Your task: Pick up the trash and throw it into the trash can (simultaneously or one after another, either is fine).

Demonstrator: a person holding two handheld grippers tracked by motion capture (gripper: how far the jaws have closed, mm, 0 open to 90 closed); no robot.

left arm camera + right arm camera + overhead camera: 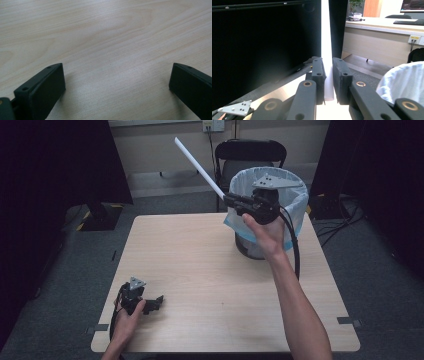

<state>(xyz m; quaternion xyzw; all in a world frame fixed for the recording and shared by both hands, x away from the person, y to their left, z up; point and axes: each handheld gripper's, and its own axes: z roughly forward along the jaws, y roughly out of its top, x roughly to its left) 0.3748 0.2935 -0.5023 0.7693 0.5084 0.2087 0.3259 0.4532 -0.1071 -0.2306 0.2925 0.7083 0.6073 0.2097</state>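
the right hand-held gripper is clamped on the long white plastic tube, raised beside the lined wire bin, likely for dropping in; the left hand-held gripper rests on the table, jaws apart, idle.

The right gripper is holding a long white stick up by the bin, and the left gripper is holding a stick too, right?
Not quite. The right gripper does hold the white stick by the bin, but the left gripper holds nothing: the left gripper view shows its jaws wide apart over bare table.

right tongs clamping white stick beside lined bin, left tongs resting on table
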